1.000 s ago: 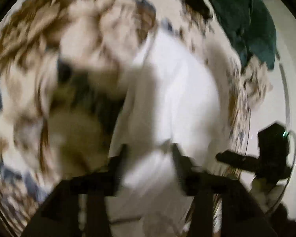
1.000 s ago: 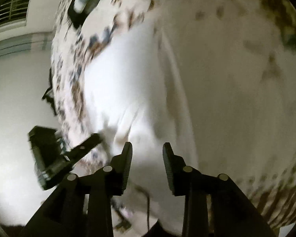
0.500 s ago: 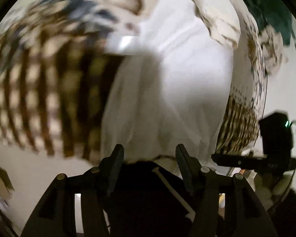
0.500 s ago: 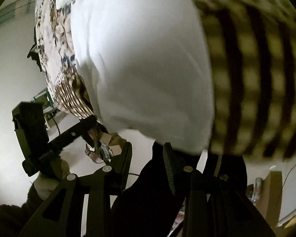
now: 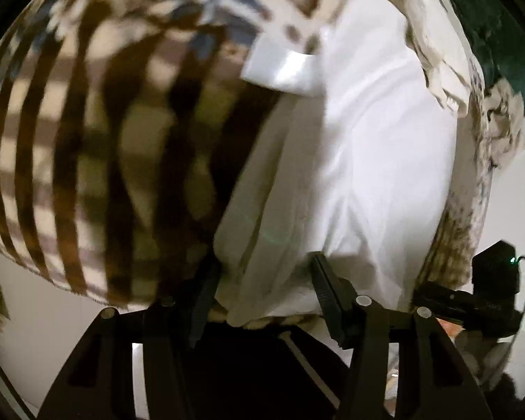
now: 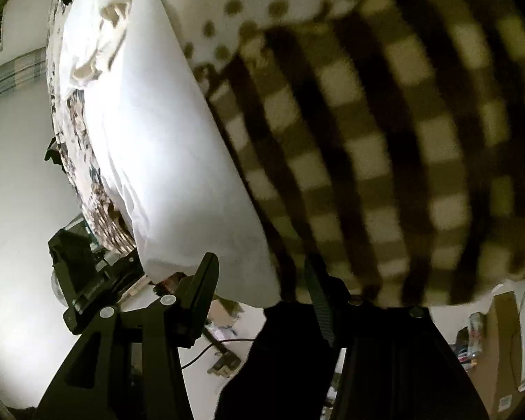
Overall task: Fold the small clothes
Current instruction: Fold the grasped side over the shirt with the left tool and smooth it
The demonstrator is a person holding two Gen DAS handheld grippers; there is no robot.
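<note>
White cotton fills the middle of both wrist views: a small white garment [image 5: 367,161] lies spread on the patterned bedspread [image 5: 98,161] in front of you, its near hem hanging just over the edge of the bed. The bedspread is brown-and-cream check near the edge, with dots and blue-brown blotches further up, and the picture is blurred across it. A white tag or folded corner [image 5: 283,66] sticks out from the garment's upper left side in the left view.

Your left gripper [image 5: 266,280] points down at the near hem. Its two black fingers stand about half apart, one on each side of the hem. The cloth sits between them, but the pads do not press on it, so nothing is gripped. Its jaws have just been closing a little.

Your right gripper [image 6: 259,281] is at the other near corner of the same garment [image 6: 164,161]. Its jaws have just been opening and now stand about half apart, with the white corner and the checked edge of the bedspread [image 6: 385,147] above the gap; the pads are not pressing on the cloth.

Each view shows the other gripper off to the side as a dark block: the right one [image 5: 486,297] at the lower right of the left view, the left one [image 6: 87,280] at the lower left of the right view.

A crumpled cream cloth [image 5: 434,49] lies at the far end of the white garment, and a dark green fabric [image 5: 497,28] lies beyond that. Below the bed edge you see dark clothing on the person's legs [image 6: 290,360].
</note>
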